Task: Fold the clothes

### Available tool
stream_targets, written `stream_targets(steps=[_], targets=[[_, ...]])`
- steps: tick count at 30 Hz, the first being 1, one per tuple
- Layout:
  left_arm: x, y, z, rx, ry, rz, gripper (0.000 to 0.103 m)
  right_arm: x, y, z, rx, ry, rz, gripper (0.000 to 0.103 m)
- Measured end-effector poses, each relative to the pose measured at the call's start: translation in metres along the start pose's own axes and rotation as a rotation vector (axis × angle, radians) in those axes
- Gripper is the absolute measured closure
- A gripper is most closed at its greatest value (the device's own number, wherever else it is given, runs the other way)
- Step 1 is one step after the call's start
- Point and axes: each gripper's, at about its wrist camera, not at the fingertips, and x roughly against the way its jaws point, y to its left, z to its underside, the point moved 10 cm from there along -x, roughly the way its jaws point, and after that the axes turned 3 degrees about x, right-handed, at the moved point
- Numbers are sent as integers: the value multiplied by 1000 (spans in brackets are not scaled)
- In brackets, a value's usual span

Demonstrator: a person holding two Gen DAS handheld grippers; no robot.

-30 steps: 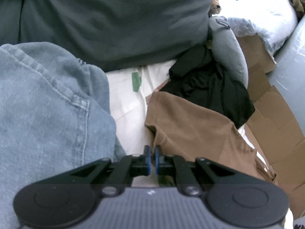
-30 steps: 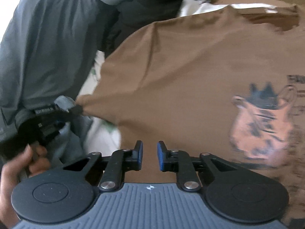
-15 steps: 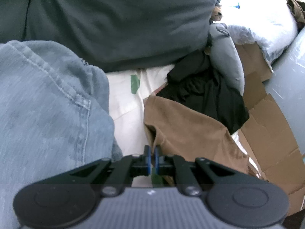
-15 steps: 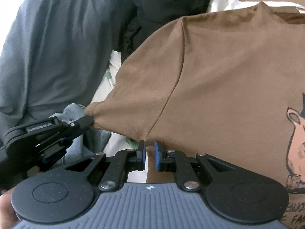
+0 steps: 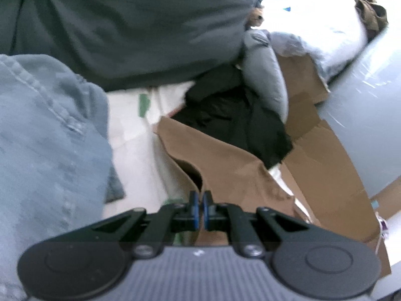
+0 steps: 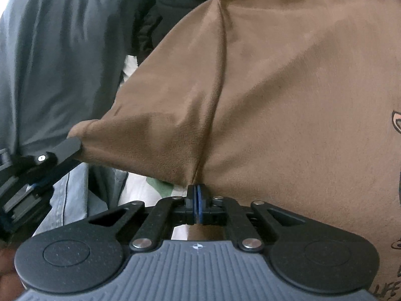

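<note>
Jaws of the right gripper (image 6: 197,195) are pressed together on the near hem of the brown T-shirt (image 6: 288,87), which spreads away far and right. To the left, the left gripper (image 6: 72,145) pinches the shirt's sleeve edge; in its own view its jaws are nearly closed on brown fabric, with a black garment (image 5: 238,120) lying beyond.

On the brown T-shirt (image 6: 288,87), at its lower right edge in the right wrist view, dark printed letters seem to spell "LIFE", cut off by the frame; no other lettering can be read.
</note>
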Motion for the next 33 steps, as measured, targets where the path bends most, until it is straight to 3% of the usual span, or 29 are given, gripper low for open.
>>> stream_targets(steps=[5,11,18,19,20,22,33], targets=[[1,-27,22,-81,35,46,99,-3,-4,1,-31,2,-4,98],[3,-38,44,-91,74,76,99,-2,-11,4,-90,5,-19,98],[6,-40,59,-112,106,99,99,7,-15,6,-67,45,-53,96],[6,-41,60,-123,109,97,99,12,-17,6,-67,54,-59,93],[6,-42,61,-135,112,94,99,19,-21,6,-66,56,-52,78],[4,-44,63,-160,117,90,99,36,-30,4,-62,35,-44,59],[-9,-52,85,-270,156,56,96,125,-101,18,-119,-35,75,58]])
